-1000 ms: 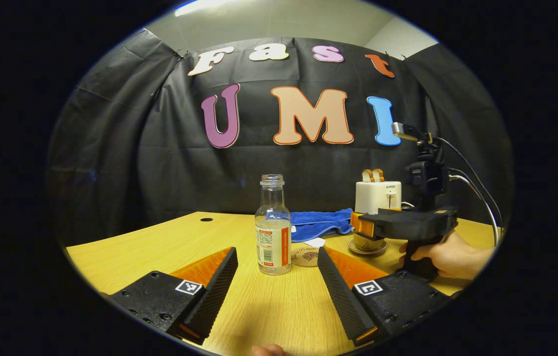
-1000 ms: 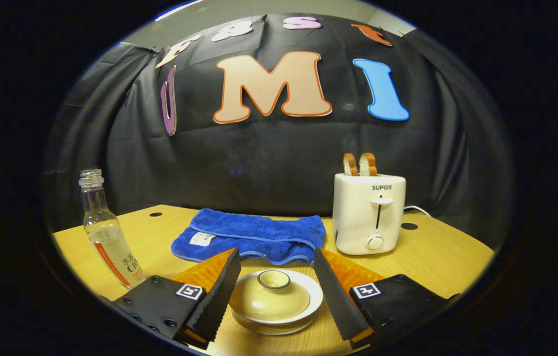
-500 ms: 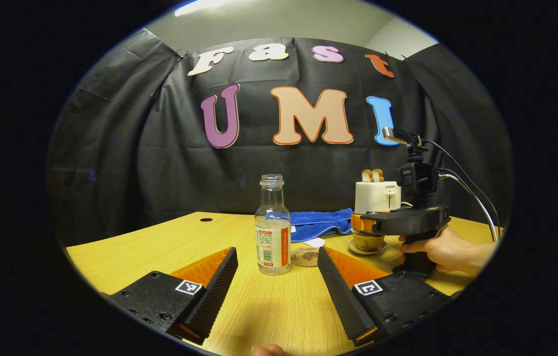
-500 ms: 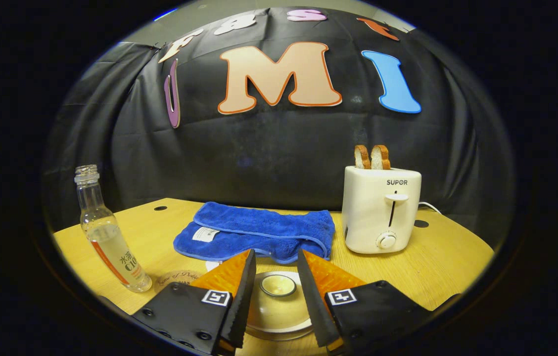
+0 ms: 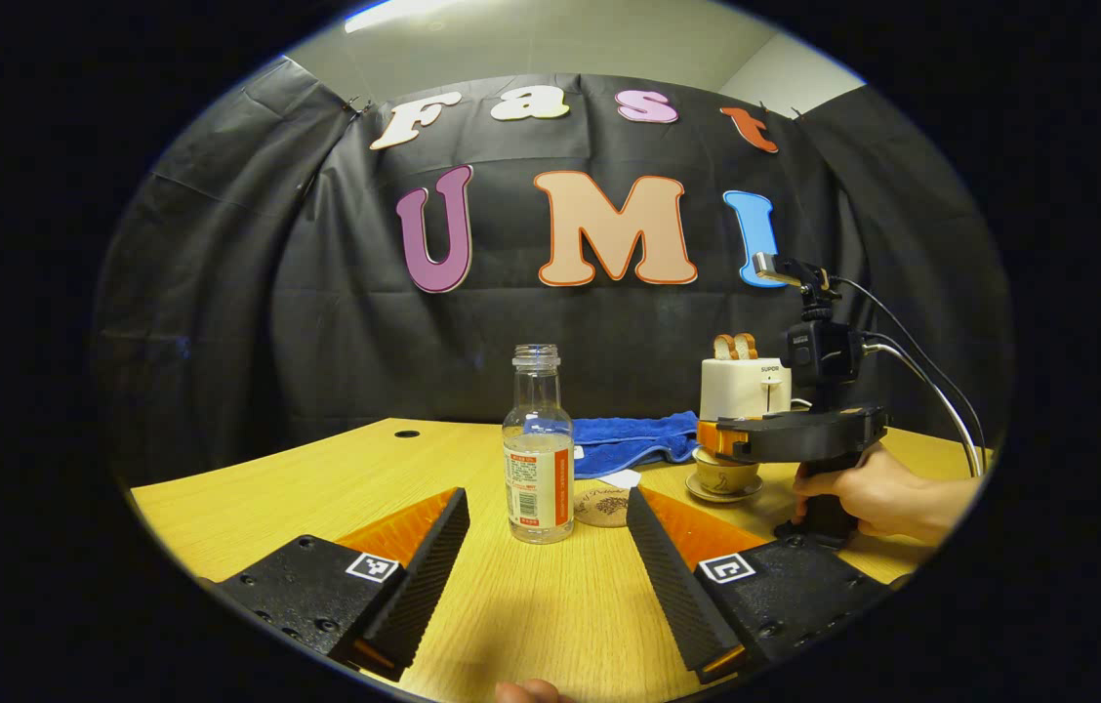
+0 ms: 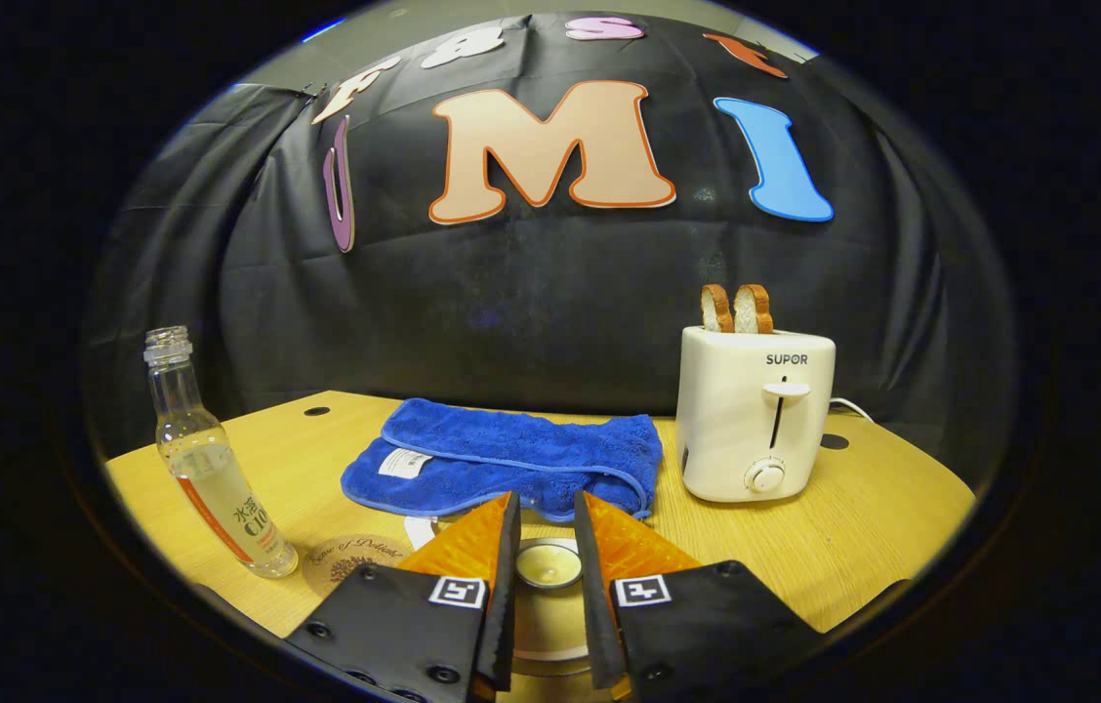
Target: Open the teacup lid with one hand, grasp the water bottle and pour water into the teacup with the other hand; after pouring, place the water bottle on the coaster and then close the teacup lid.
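Observation:
A clear water bottle (image 5: 538, 449) with no cap stands upright on the wooden table, a short way ahead of my open left gripper (image 5: 546, 547), which holds nothing. Just right of the bottle lies a round coaster (image 5: 604, 508). Farther right sits the teacup (image 5: 726, 476) on its saucer, with the right gripper (image 5: 712, 441) over its top. In the right gripper view, my right gripper (image 6: 545, 498) is shut on the knob of the teacup lid (image 6: 548, 564); the cup under it is mostly hidden. The bottle (image 6: 214, 469) and coaster (image 6: 350, 561) lie to the left.
A folded blue towel (image 6: 511, 454) lies behind the teacup. A white toaster (image 6: 755, 410) with two bread slices stands at the back right. A hand (image 5: 868, 493) holds the right gripper. The table edge (image 5: 219, 488) curves away on the left.
The right gripper's fingers have closed in from wide apart onto the lid knob and moved slightly forward over the cup. The left gripper and bottle have stayed still.

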A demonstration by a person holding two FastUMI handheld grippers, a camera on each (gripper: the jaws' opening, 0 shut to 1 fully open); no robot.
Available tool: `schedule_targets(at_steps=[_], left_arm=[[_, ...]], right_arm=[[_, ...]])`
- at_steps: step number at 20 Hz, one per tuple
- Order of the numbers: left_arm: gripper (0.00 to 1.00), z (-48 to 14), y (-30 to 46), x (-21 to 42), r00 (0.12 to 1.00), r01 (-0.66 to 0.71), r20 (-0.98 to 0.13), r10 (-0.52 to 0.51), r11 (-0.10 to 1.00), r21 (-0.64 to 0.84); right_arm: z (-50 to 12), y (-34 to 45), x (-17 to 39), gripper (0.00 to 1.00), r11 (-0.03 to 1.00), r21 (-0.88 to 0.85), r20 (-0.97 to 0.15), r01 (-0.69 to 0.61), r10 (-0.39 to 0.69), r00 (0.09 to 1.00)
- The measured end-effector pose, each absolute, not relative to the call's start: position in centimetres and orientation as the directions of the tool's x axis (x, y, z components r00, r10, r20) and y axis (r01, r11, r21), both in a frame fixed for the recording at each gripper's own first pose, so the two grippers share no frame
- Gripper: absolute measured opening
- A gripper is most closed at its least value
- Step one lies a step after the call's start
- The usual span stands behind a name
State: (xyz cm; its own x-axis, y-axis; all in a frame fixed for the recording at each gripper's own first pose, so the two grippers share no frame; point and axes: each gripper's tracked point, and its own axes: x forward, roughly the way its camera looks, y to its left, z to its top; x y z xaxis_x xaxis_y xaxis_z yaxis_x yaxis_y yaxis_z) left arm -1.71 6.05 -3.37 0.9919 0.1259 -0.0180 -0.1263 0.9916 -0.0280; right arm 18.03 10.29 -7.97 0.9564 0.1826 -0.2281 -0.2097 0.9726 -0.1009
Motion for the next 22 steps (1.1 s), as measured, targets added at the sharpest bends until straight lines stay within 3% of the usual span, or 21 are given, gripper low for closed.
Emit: schedule_targets(at_steps=[4, 5, 6, 11, 22], left_arm=[[0.95, -3.4, 6.0, -1.8, 0.992, -0.127, -0.018, 0.126, 0.992, -0.028], [0.95, -3.5, 6.0, -1.8, 0.992, -0.127, -0.018, 0.126, 0.992, -0.028], [0.95, -3.5, 6.0, -1.8, 0.992, -0.126, -0.018, 0.126, 0.992, -0.029], [0.95, -3.5, 6.2, -1.9, 0.991, -0.133, -0.019, 0.133, 0.991, -0.029], [0.95, -3.6, 7.2, 0.3, 0.985, -0.172, -0.019, 0.172, 0.985, -0.026]], right_arm=[[-7.8, 10.0, 18.0, 0.34, 0.974, -0.111, -0.222, -0.197, 0.169, 0.960], [-7.7, 10.3, 17.9, 0.27, 0.973, -0.105, -0.219, -0.207, 0.180, 0.959], [-7.5, 10.5, 17.8, 0.27, 0.970, -0.104, -0.206, -0.218, 0.194, 0.959], [-5.2, 10.6, 17.2, 0.27, 0.965, -0.100, -0.067, -0.242, 0.236, 0.969], [-4.2, 6.1, 10.6, 0.27, 0.965, -0.100, -0.065, -0.242, 0.236, 0.970]])
